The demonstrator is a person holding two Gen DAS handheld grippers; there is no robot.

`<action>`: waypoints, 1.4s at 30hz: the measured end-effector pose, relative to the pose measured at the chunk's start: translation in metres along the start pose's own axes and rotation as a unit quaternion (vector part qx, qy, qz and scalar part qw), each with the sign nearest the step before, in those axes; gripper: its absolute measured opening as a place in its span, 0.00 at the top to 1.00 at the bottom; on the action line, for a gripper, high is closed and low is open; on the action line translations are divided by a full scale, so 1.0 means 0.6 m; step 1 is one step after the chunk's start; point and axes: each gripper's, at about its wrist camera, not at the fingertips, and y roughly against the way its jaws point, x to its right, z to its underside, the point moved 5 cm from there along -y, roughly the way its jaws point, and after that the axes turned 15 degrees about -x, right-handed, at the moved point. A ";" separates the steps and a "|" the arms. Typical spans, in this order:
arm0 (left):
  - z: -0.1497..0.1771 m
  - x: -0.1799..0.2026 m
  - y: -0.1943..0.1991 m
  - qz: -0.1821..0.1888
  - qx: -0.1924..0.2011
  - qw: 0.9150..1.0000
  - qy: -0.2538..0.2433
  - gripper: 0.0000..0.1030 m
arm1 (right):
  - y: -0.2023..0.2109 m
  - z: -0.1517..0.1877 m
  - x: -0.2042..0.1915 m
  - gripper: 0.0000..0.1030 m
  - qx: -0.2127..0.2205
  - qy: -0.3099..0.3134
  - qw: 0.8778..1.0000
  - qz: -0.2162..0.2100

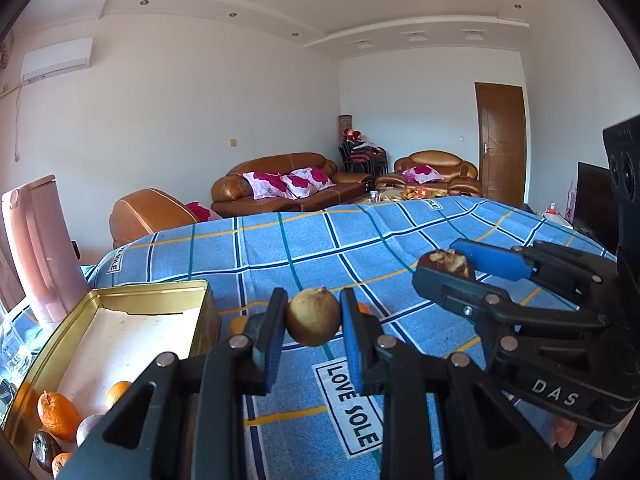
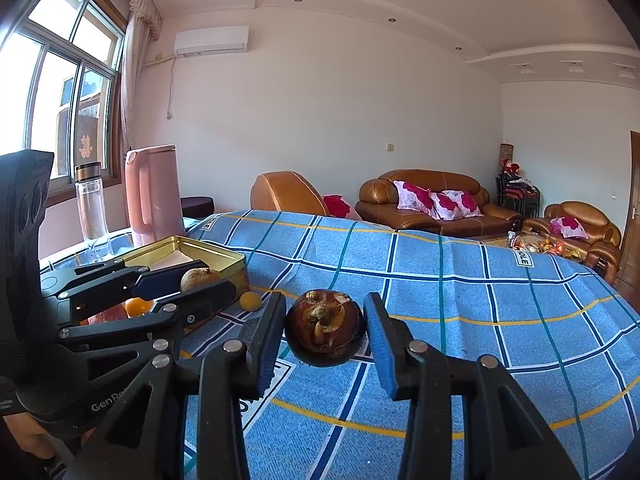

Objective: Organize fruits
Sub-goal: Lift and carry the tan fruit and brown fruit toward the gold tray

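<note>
My left gripper (image 1: 313,312) is shut on a round tan fruit (image 1: 314,326), held just above the blue checked cloth (image 1: 304,248). To its right, my right gripper (image 1: 444,258) grips a dark brown mangosteen. In the right wrist view that mangosteen (image 2: 325,332) sits between both pads of the right gripper (image 2: 325,308), with its dried stem cap facing the camera. The left gripper (image 2: 202,278) shows there at the left, with the tan fruit in front of a gold tin (image 2: 208,254). The tin (image 1: 132,300) holds oranges (image 1: 58,416) and a dark fruit (image 1: 44,446).
A small orange fruit (image 2: 251,301) lies on the cloth beside the tin. A pink jug (image 2: 154,192) and a clear bottle (image 2: 92,208) stand behind the tin, near the window. Drinking glasses (image 1: 16,356) stand at the far left. Brown sofas (image 2: 432,200) lie beyond the table.
</note>
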 end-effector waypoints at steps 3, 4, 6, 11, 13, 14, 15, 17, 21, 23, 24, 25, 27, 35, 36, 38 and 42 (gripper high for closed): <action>0.002 -0.006 0.003 0.002 -0.001 1.000 0.004 0.73 | 0.002 0.001 -0.006 0.59 0.000 0.002 1.000 -0.002; 0.004 -0.007 0.005 0.002 0.000 1.000 0.004 0.73 | 0.003 0.001 -0.009 0.59 0.000 0.002 1.000 -0.002; 0.006 -0.009 0.009 0.003 0.001 1.000 0.004 0.73 | 0.005 0.002 -0.014 0.59 0.000 0.005 1.000 -0.002; 0.014 -0.017 0.020 0.003 0.005 1.000 0.005 0.73 | 0.008 0.004 -0.029 0.59 -0.001 0.016 1.000 -0.003; 0.017 -0.022 0.026 0.002 0.006 1.000 0.007 0.73 | 0.009 0.004 -0.035 0.59 -0.002 0.020 1.000 -0.002; 0.019 -0.025 0.028 0.002 0.007 1.000 0.008 0.73 | 0.009 0.004 -0.039 0.59 -0.003 0.022 1.000 -0.002; 0.021 -0.028 0.031 0.002 0.007 1.000 0.009 0.73 | 0.009 0.005 -0.041 0.59 -0.003 0.024 1.000 -0.002; 0.024 -0.033 0.033 0.002 0.006 1.000 0.011 0.73 | 0.010 0.006 -0.046 0.59 -0.004 0.027 1.000 -0.001; 0.029 -0.041 0.039 0.000 0.006 1.000 0.014 0.73 | 0.011 0.005 -0.051 0.59 -0.001 0.028 1.000 -0.005; 0.031 -0.046 0.041 -0.003 0.007 1.000 0.016 0.73 | 0.015 0.004 -0.057 0.59 0.006 0.028 1.000 -0.010; 0.032 -0.049 0.042 -0.004 0.007 1.000 0.017 0.73 | 0.015 0.004 -0.060 0.59 0.008 0.030 0.999 -0.013; 0.034 -0.052 0.044 -0.006 0.007 1.000 0.017 0.73 | 0.015 0.004 -0.063 0.59 0.008 0.031 0.999 -0.014; 0.037 -0.058 0.047 -0.009 0.008 1.000 0.019 0.73 | 0.014 0.004 -0.071 0.59 0.007 0.035 0.999 -0.019; 0.046 -0.086 0.056 -0.018 0.006 0.999 0.033 0.73 | 0.007 0.002 -0.115 0.59 0.004 0.059 0.998 -0.031; 0.048 -0.091 0.057 -0.020 0.006 0.999 0.035 0.73 | 0.006 0.002 -0.121 0.59 0.004 0.063 0.998 -0.032; 0.050 -0.098 0.059 -0.024 0.006 0.999 0.038 0.73 | 0.003 0.001 -0.131 0.59 0.003 0.068 0.997 -0.035; 0.055 -0.112 0.064 -0.028 0.006 0.999 0.044 0.73 | -0.001 -0.001 -0.147 0.59 0.001 0.074 0.996 -0.042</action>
